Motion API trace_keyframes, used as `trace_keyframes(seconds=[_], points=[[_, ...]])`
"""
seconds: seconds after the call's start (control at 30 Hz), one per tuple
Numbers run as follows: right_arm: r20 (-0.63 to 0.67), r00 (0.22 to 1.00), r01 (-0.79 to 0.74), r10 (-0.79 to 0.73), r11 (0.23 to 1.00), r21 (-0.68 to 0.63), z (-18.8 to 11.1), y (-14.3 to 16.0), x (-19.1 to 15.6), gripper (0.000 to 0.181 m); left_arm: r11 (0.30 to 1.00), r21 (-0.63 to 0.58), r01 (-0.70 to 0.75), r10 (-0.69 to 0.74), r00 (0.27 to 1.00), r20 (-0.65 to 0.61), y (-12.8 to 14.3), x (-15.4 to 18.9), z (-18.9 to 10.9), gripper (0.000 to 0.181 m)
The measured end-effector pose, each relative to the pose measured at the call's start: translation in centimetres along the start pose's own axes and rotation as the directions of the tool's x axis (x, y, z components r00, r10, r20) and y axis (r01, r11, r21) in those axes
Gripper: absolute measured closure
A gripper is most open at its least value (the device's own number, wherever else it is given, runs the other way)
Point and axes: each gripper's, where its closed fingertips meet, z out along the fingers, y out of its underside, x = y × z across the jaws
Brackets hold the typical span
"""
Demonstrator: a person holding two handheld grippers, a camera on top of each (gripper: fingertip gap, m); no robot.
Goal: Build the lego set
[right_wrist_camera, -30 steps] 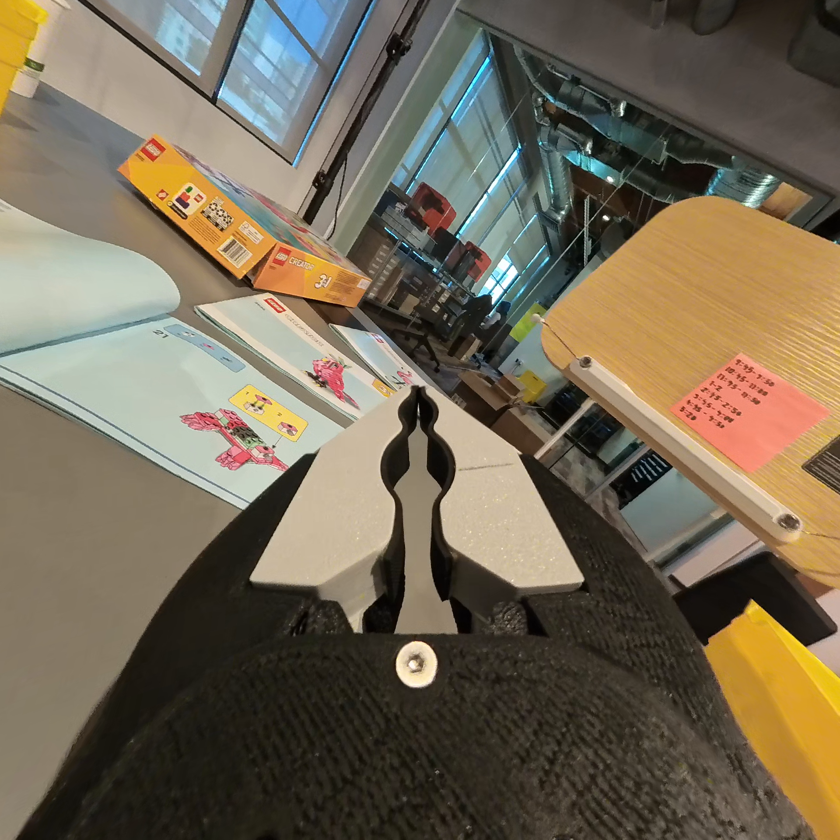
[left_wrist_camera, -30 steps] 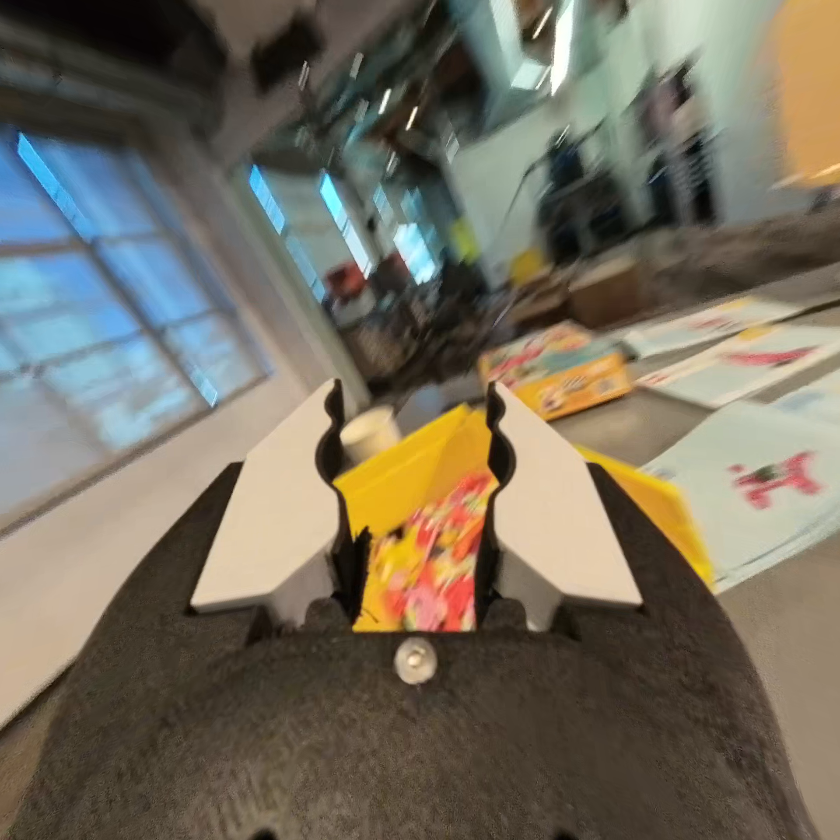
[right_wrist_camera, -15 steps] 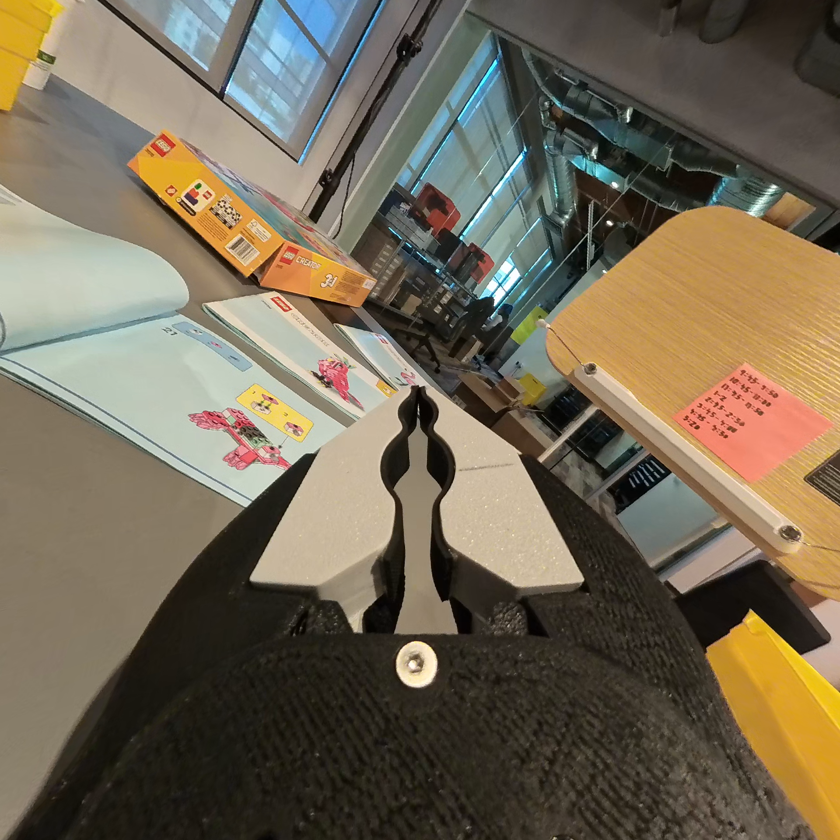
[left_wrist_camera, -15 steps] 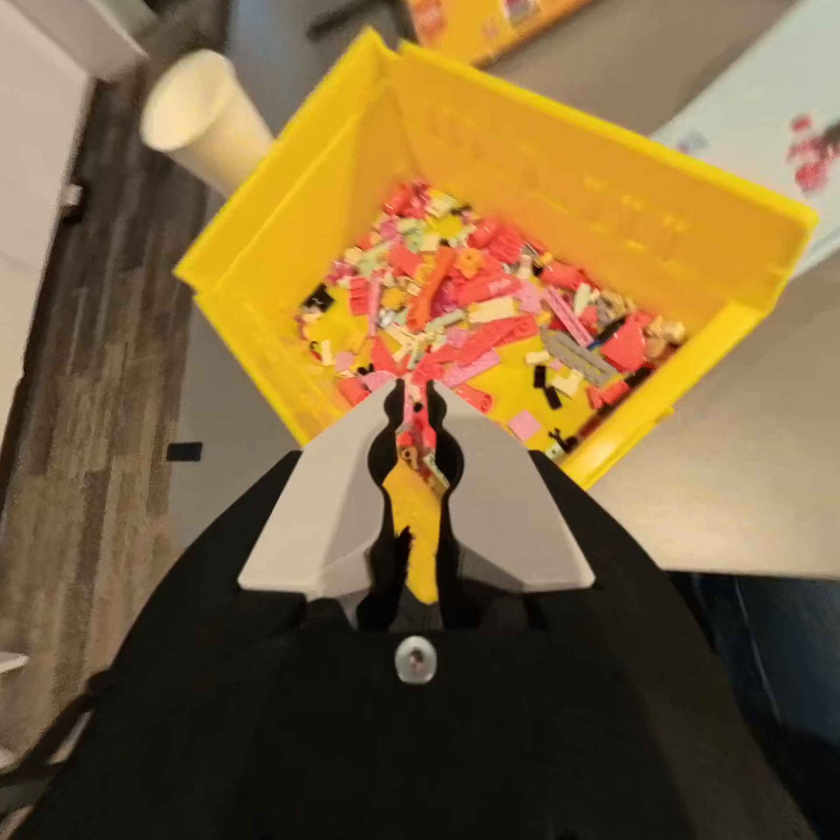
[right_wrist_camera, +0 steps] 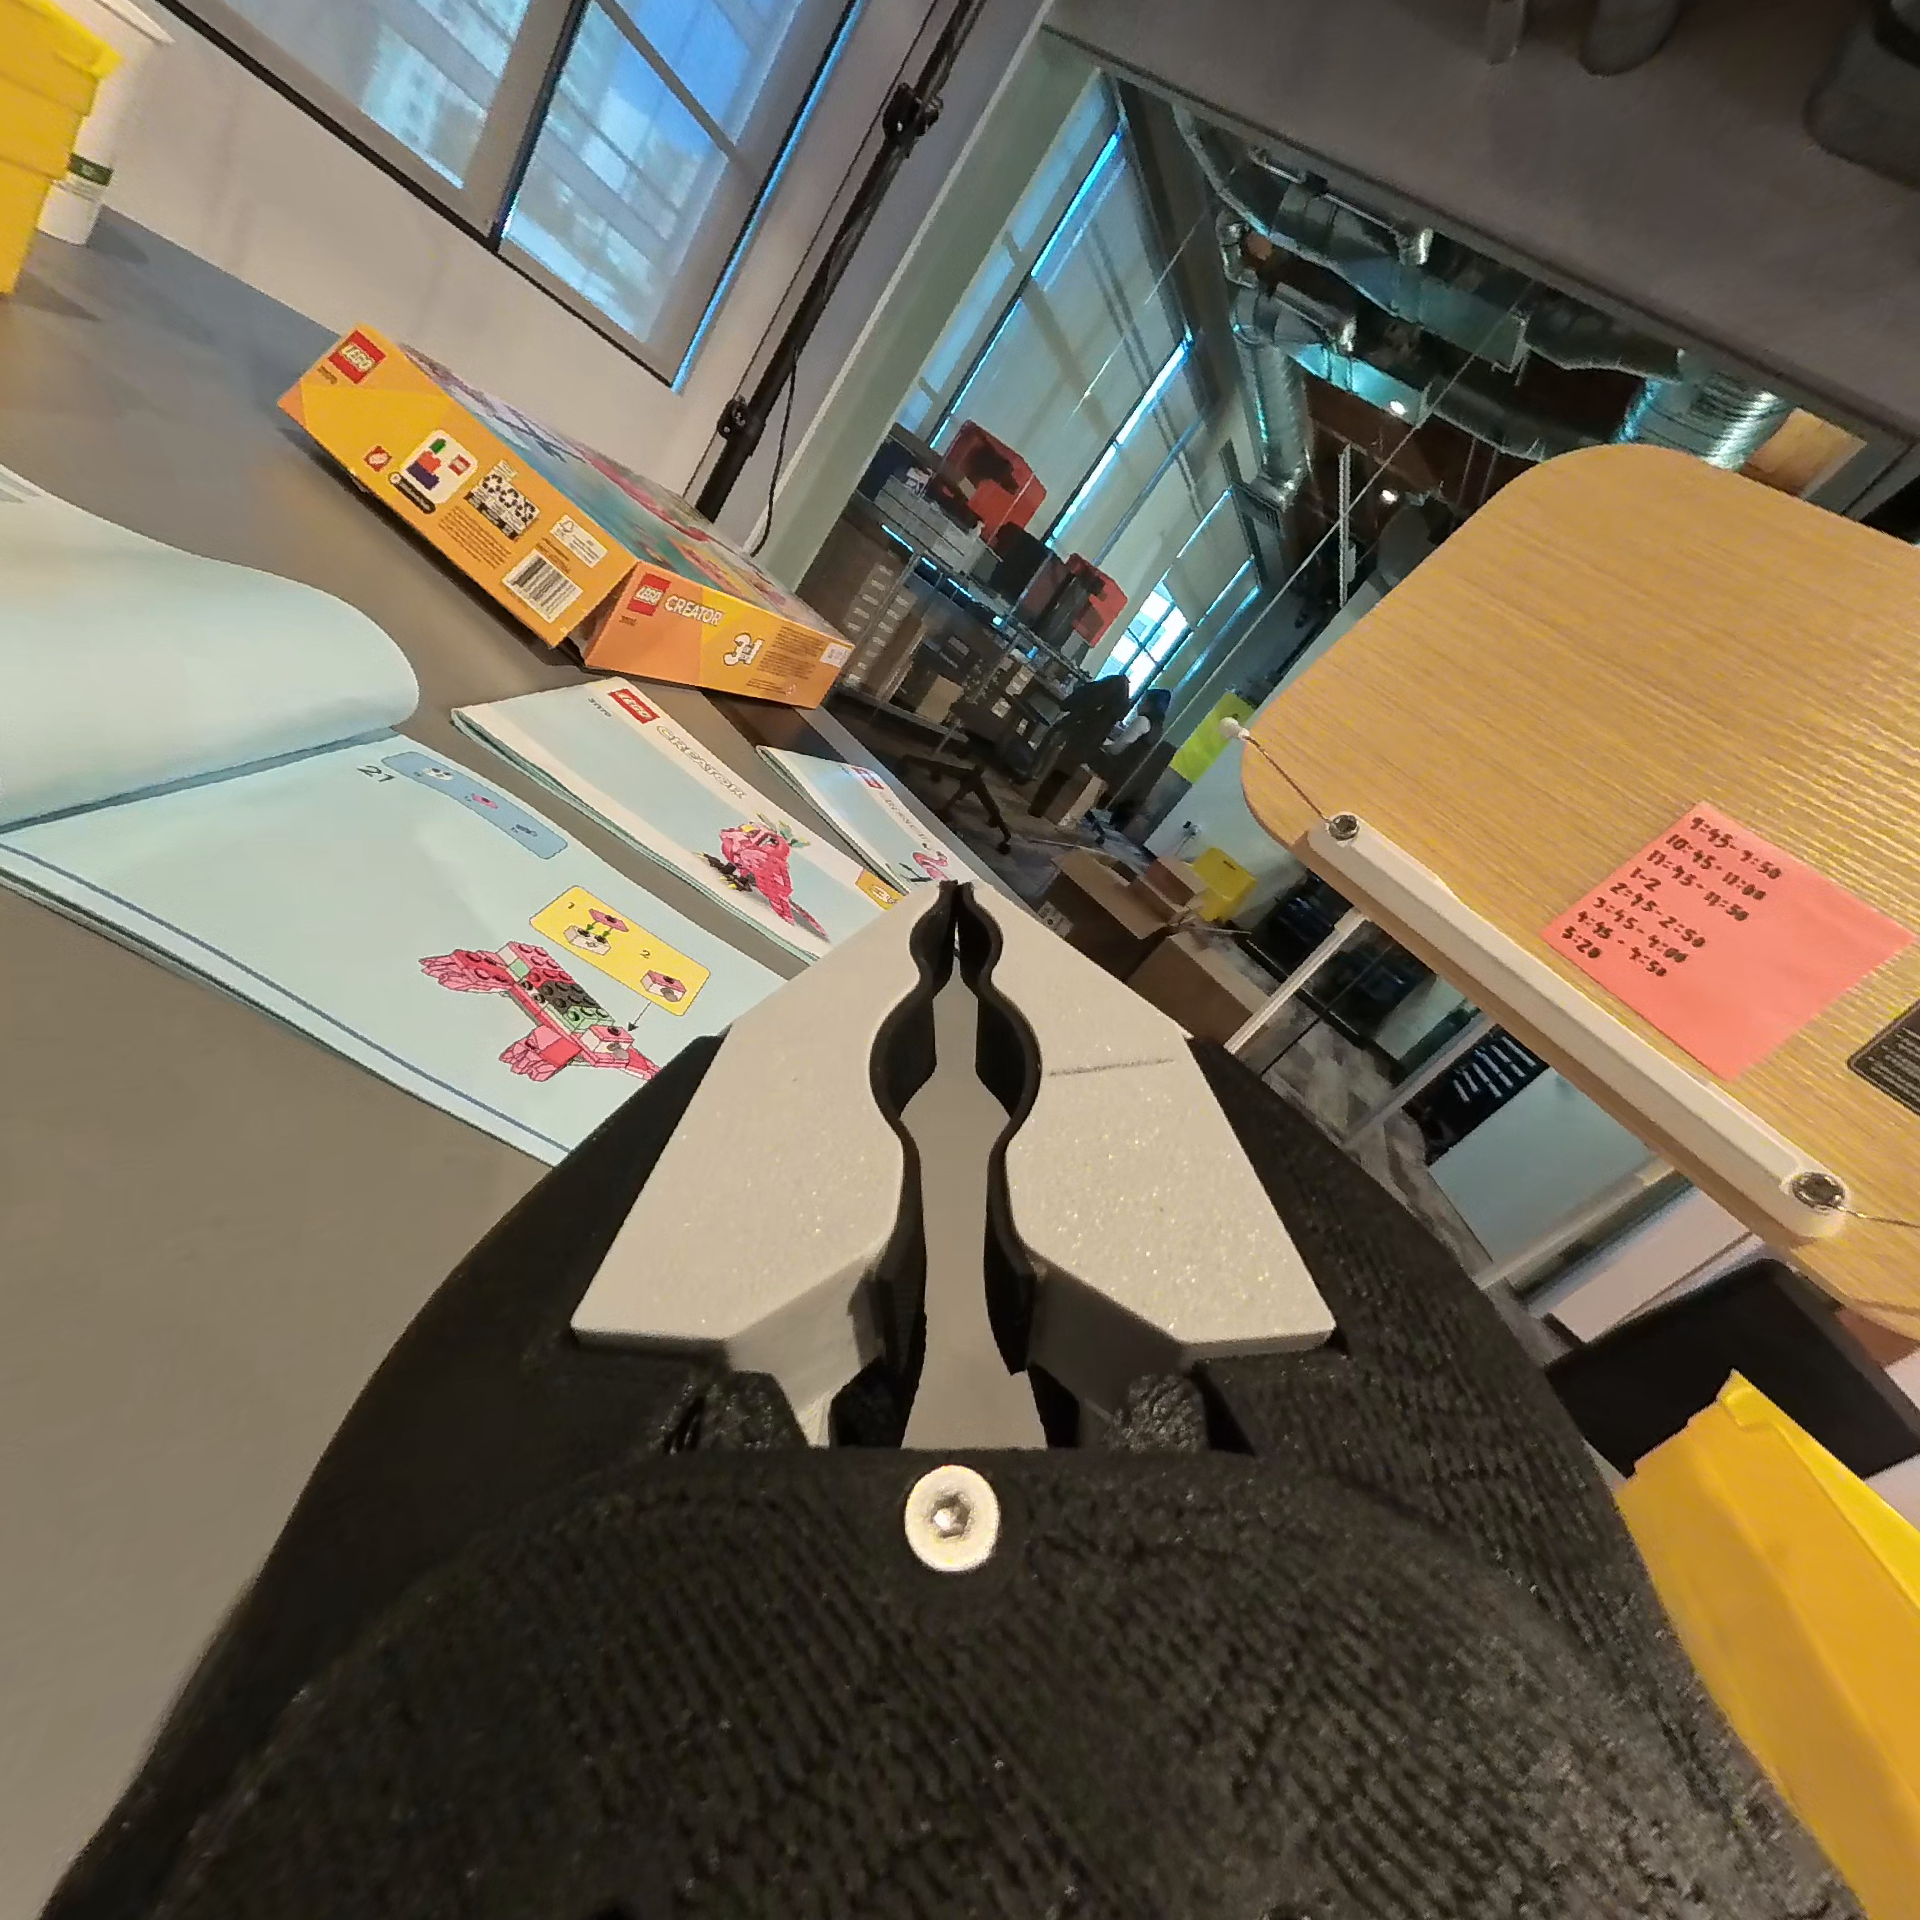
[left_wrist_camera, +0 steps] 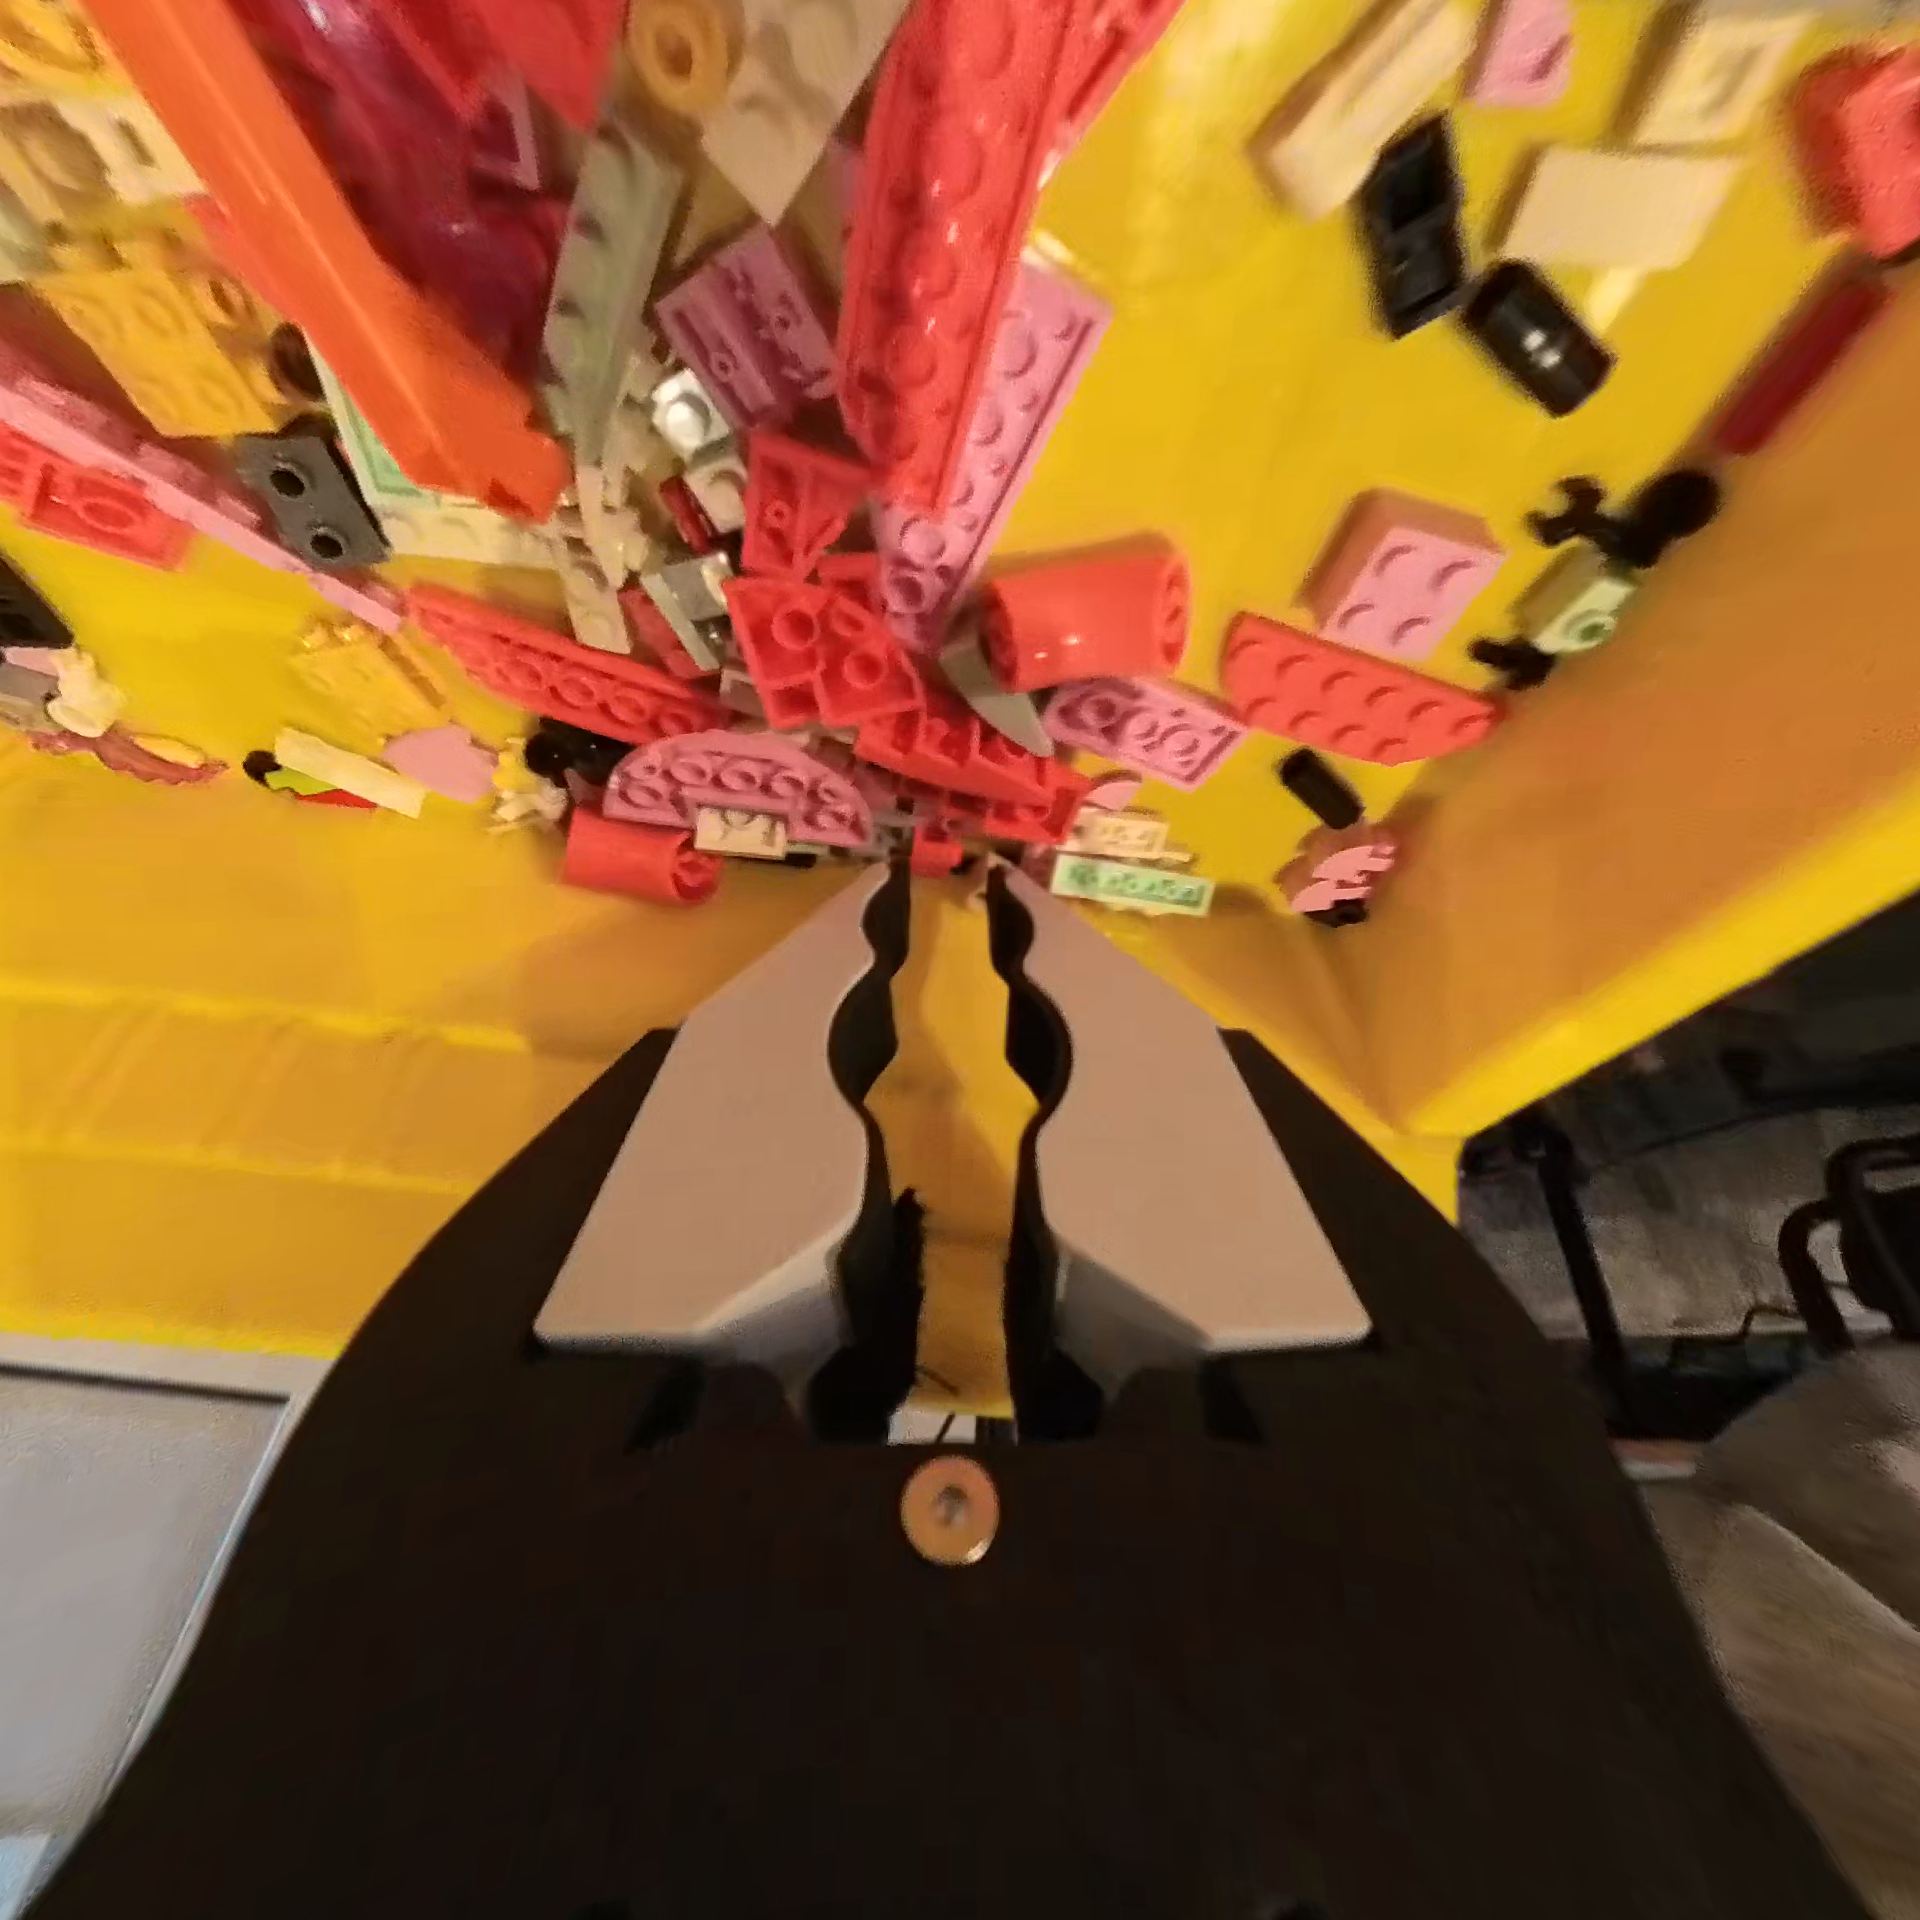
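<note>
My left gripper (left_wrist_camera: 941, 881) reaches down inside the yellow bin (left_wrist_camera: 260, 1049), its jaws a narrow gap apart and nothing clearly between them. The fingertips are at the near edge of a pile of loose bricks. Close to the tips lie a pink half-round plate (left_wrist_camera: 732, 792), a red cylinder piece (left_wrist_camera: 636, 864) and a mint tile (left_wrist_camera: 1132, 890). A long red plate (left_wrist_camera: 940, 260) and an orange wedge-shaped tool (left_wrist_camera: 332, 270) lie farther in. My right gripper (right_wrist_camera: 956, 896) is shut and empty, low over the grey table (right_wrist_camera: 208, 1195).
An open instruction booklet (right_wrist_camera: 343, 914) lies left of the right gripper, with two more booklets (right_wrist_camera: 675, 800) and the orange set box (right_wrist_camera: 540, 551) behind it. A wooden panel (right_wrist_camera: 1610, 707) with a pink note (right_wrist_camera: 1714, 935) stands to the right. A yellow bin corner (right_wrist_camera: 1787, 1621) is at lower right. My right fingertips sit around 55 cm from my left ones. My right tips are about 55 cm from the red cylinder piece (left_wrist_camera: 636, 864), my left tips only 5 cm.
My left gripper has swung down from looking across the room into the yellow bin, close to the brick pile, and its jaws have narrowed. The right gripper has barely shifted and stays shut.
</note>
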Motion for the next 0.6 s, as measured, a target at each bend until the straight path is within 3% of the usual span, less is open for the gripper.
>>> trace_keyframes(seconds=[0.6], points=[[0.016, 1.000, 0.018, -0.018, 1.000, -0.006, 0.21, 0.09, -0.40, 0.181, 0.997, -0.068, 0.025, -0.029, 0.998, -0.048, 0.10, 0.13, 0.74, 0.174]])
